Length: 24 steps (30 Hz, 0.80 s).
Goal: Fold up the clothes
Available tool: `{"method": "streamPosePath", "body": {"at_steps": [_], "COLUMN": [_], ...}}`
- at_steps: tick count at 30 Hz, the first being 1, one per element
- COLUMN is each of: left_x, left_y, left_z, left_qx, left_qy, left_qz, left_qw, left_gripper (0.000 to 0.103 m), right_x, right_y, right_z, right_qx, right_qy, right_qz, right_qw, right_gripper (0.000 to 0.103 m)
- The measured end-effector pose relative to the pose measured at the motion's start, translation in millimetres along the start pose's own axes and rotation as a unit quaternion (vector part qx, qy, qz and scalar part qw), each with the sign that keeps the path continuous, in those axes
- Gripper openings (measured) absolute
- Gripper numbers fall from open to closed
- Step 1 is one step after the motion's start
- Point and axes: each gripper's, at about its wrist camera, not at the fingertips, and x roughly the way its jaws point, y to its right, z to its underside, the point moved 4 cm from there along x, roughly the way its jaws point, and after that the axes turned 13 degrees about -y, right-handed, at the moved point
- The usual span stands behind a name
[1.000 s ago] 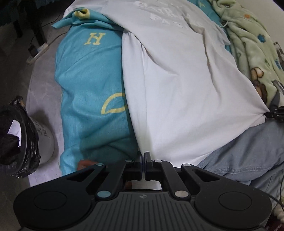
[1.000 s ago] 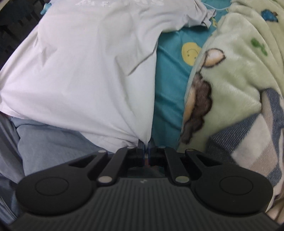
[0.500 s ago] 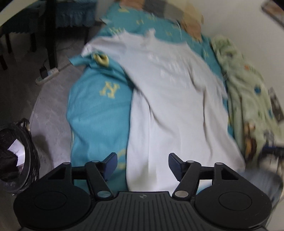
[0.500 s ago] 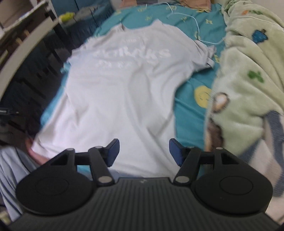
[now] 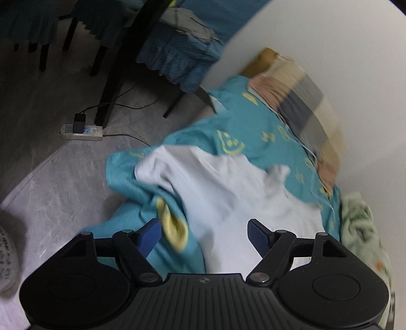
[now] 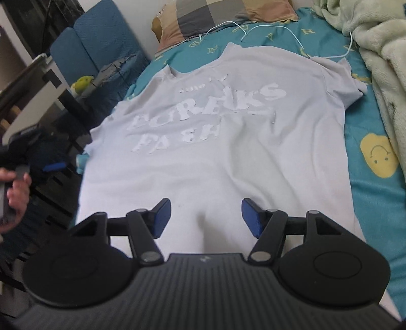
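the white t-shirt (image 6: 228, 142) lies spread flat on the teal bedsheet (image 6: 375, 203), collar toward the checked pillow (image 6: 215, 15). the right gripper (image 6: 205, 215) hangs over the shirt's lower part, fingers wide apart and holding nothing. the left gripper (image 5: 204, 234) is over the shirt's edge, fingers likewise apart.

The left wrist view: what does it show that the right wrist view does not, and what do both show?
Only the left wrist view shows the floor, a power strip and the open left gripper. Only the right wrist view shows the print on the T-shirt, a white cable, a hand at the left edge and the open right gripper. Both show the T-shirt, the teal sheet, the checked pillow and the green blanket.
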Motion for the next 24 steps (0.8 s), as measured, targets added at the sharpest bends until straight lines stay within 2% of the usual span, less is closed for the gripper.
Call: {"method": "streamPosePath", "body": {"at_steps": [3,9,11,12,14,15,18,24], "left_x": [32,92,103,106,110,107,94,63], "left_y": [-4,4,10,13,20,24,38,78], "left_z": [-28,-49,-50,-50,-50,-50,-53,-75], "left_qx": [-0.006,0.028,0.050,0.063,0.084,0.085,0.099,0.145], "left_qy": [0.001,-0.036,-0.034,-0.032,-0.026,-0.021,0.000,0.059], "left_qz": [0.008,-0.055,-0.079,-0.092,-0.115,-0.115,-0.124,-0.159], "left_qw": [1.0000,0.9975,0.9951,0.9932,0.9895,0.9895,0.9873,0.9749], "left_gripper": [0.077,0.075,0.062,0.045,0.018,0.010,0.009,0.009], "right_x": [12,29,29,28,25,23,17,9], "right_y": [-5,-11,-9,-8,-6,-5,-4,0], "right_z": [-7,-9,-7,-7,-8,-7,-6,-6], "right_qx": [-0.016,-0.028,-0.019,-0.016,-0.010,-0.009,-0.006,0.002], "right_qy": [0.003,-0.012,-0.016,-0.014,-0.008,-0.005,0.005,0.019], "right_qz": [-0.003,-0.021,-0.026,-0.027,-0.026,-0.026,-0.023,-0.016], "right_qw": [1.000,0.999,0.999,0.999,1.000,1.000,1.000,1.000], "right_gripper": [0.064,0.064,0.064,0.064,0.064,0.064,0.064,0.064]}}
